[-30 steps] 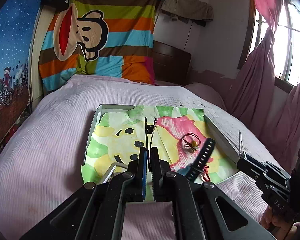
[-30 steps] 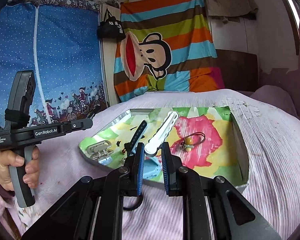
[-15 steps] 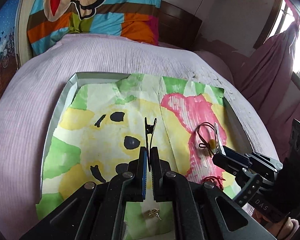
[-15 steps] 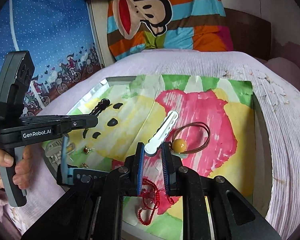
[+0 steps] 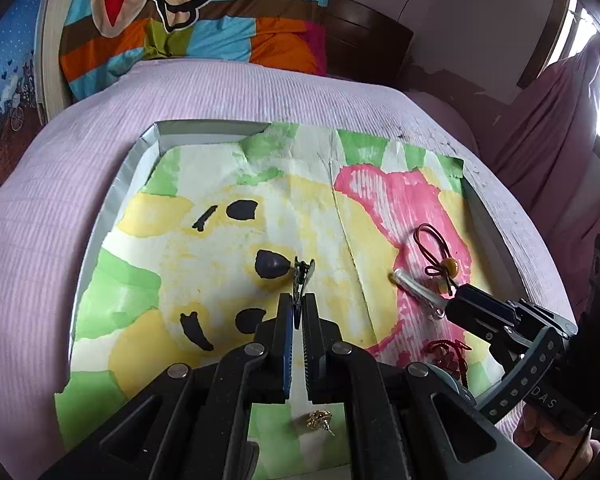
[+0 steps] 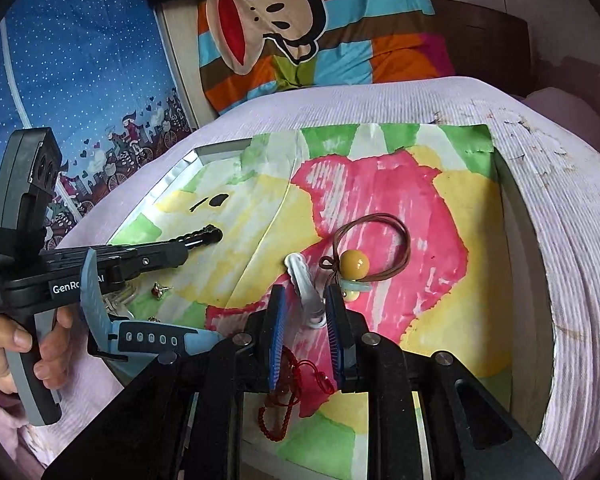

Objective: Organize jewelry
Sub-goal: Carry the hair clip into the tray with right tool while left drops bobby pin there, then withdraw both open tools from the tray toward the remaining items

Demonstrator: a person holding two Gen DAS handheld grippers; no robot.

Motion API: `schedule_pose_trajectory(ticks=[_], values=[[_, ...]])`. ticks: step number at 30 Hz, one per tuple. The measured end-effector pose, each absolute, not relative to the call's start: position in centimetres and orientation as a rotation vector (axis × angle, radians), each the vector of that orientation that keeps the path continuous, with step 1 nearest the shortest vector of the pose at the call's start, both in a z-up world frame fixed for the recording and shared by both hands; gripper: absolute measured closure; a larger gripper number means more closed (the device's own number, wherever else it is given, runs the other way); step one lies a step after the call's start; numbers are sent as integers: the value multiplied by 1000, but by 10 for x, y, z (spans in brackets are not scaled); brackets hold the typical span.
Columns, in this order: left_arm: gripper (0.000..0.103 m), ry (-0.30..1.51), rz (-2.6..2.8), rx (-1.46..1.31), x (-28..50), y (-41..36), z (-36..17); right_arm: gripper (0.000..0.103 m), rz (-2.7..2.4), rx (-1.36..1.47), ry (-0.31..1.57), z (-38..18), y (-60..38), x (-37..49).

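Observation:
A shallow grey tray [image 5: 140,168] lined with painted paper lies on the bed. My left gripper [image 5: 298,308] is shut on a black hair clip [image 5: 302,280], held just above the paper's yellow part; the right wrist view shows that clip [image 6: 204,236] at the left. My right gripper [image 6: 305,300] has its jaws opening. A white hair clip [image 6: 304,288] lies between them with gaps on both sides, its tip on the pink patch. Beside it lies a brown hair tie with a yellow bead [image 6: 354,266]. The white clip [image 5: 412,286] also shows in the left wrist view.
A red cord bracelet [image 6: 284,400] lies under my right gripper. A blue watch [image 6: 140,336], a small earring [image 6: 158,290] and gold earrings [image 5: 320,426] sit near the tray's front. A hand [image 6: 16,340] holds the left gripper's handle. Pink bedding surrounds the tray [image 6: 520,240].
Both grippers moved forward and down over the tray. The right jaws widened, and the white clip tipped down until its tip touched the paper. The left stayed shut on the black clip.

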State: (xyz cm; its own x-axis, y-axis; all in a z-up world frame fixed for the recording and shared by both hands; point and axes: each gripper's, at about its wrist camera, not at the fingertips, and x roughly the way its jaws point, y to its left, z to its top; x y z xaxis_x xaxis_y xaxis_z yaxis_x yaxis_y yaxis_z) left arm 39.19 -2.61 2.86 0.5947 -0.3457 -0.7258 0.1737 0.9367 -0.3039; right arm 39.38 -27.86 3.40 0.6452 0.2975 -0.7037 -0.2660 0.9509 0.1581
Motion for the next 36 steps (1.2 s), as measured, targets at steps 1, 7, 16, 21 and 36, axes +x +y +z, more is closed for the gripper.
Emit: schedule_pose_trajectory(ticks=[1, 7, 16, 21, 36], values=[[98, 870, -306, -217, 389, -24, 32, 80, 315, 46, 792, 37, -281, 391], [62, 748, -298, -242, 357, -13, 51, 57, 276, 62, 646, 63, -290, 357], [24, 565, -276, -258, 293, -3, 69, 20, 206, 76, 450, 93, -301, 287], [2, 446, -262, -243, 252, -2, 73, 2, 179, 77, 360, 101, -305, 247], [0, 301, -222, -221, 180, 6, 58, 1, 139, 26, 203, 107, -306, 150]])
